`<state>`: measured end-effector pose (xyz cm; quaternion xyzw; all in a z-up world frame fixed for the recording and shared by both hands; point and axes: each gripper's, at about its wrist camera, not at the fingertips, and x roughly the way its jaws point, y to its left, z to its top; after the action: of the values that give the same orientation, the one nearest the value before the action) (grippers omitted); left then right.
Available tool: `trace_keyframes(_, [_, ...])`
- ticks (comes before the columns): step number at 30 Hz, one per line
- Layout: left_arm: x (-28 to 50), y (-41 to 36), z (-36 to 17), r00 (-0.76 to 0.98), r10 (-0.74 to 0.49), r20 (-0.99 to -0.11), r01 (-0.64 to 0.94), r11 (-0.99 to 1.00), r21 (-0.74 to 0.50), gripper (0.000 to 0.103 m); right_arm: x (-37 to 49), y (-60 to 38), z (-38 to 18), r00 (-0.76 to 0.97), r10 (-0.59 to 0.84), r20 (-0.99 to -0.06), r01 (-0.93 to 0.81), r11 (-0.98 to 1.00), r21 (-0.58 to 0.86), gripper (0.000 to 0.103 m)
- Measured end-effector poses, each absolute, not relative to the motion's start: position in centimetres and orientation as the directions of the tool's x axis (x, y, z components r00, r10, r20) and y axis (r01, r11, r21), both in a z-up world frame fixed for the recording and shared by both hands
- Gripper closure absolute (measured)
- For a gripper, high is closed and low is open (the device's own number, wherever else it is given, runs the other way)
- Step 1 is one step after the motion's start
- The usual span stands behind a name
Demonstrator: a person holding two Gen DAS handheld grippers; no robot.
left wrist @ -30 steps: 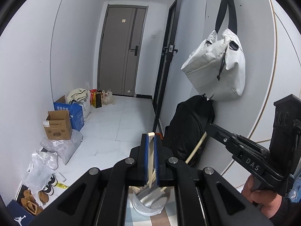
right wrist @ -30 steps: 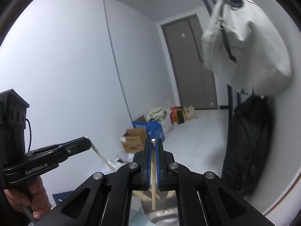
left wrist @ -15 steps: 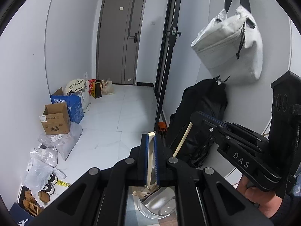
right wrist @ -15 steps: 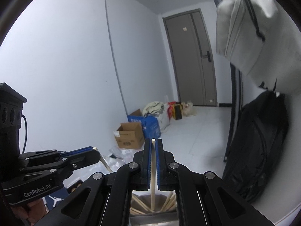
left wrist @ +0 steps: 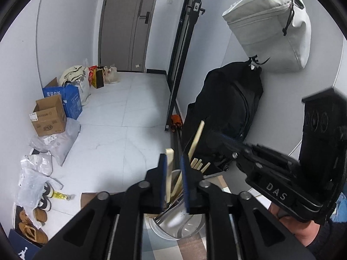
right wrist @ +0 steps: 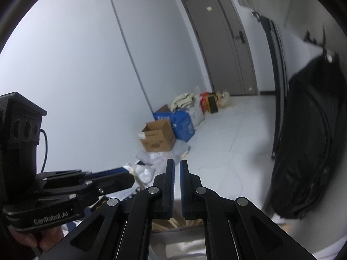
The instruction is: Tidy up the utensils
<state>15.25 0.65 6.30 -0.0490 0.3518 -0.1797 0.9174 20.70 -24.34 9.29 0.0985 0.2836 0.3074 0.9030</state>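
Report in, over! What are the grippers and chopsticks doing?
Left gripper jaws just opening, wooden chopstick loose between them. Right gripper shut, nothing seen in it. Metal cup below holds more chopsticks. Nothing blocking.

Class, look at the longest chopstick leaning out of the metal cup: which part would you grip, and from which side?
Probably the bare upper end of the longest chopstick, from above. It leans right and rises well clear of the shorter sticks and the metal cup rim, so only that part is free for pads.
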Motion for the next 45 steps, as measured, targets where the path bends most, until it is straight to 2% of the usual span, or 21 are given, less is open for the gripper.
trace_keyframes(4, [15.1,1.0,6.4,0.682,-0.393,-0.617,0.301,0.92,-0.253,0.072,19.9,-25.8,9.0,0.653,0.614,-0.444,-0.484,0.788,0.379,0.095])
trace_keyframes(12, [14.2,1.1,6.7,0.696,-0.386,-0.605,0.297,0.922,-0.247,0.071,18.2,-27.9,9.0,0.664,0.605,-0.44,-0.462,0.794,0.394,0.091])
trace_keyframes(21, [12.0,1.1,7.2,0.74,-0.334,-0.584,0.254,0.942,-0.217,0.071,15.5,-28.9,10.2,0.697,0.597,-0.397,-0.46,0.797,0.392,0.063])
trace_keyframes(23, [11.4,1.1,7.2,0.747,-0.324,-0.58,0.237,0.946,-0.223,0.064,14.7,-29.2,10.7,0.704,0.599,-0.381,-0.461,0.794,0.397,0.056])
trace_keyframes(25, [10.7,1.2,7.2,0.766,-0.306,-0.566,0.214,0.951,-0.225,0.052,13.8,-29.5,10.9,0.711,0.598,-0.37,-0.455,0.792,0.407,0.048])
trace_keyframes(30, [9.1,1.3,7.6,0.801,-0.262,-0.538,0.173,0.962,-0.212,0.048,11.6,-30.5,10.9,0.728,0.591,-0.348,-0.44,0.792,0.423,0.033])
trace_keyframes(33, [7.9,1.2,7.8,0.821,-0.226,-0.524,0.141,0.97,-0.198,0.035,10.5,-31.0,11.1,0.735,0.589,-0.335,-0.436,0.79,0.431,0.029])
trace_keyframes(38, [6.1,0.8,8.2,0.85,-0.192,-0.491,0.124,0.978,-0.168,0.029,8.4,-31.6,11.4,0.752,0.581,-0.312,-0.435,0.792,0.428,0.013])
trace_keyframes(41, [5.4,0.7,8.4,0.863,-0.174,-0.475,0.107,0.981,-0.164,0.02,7.4,-31.8,11.8,0.759,0.578,-0.298,-0.441,0.795,0.417,0.006])
trace_keyframes(45, [4.8,0.7,8.3,0.869,-0.148,-0.473,0.083,0.984,-0.154,0.016,6.5,-31.8,12.1,0.769,0.57,-0.288,-0.444,0.801,0.401,0.002])
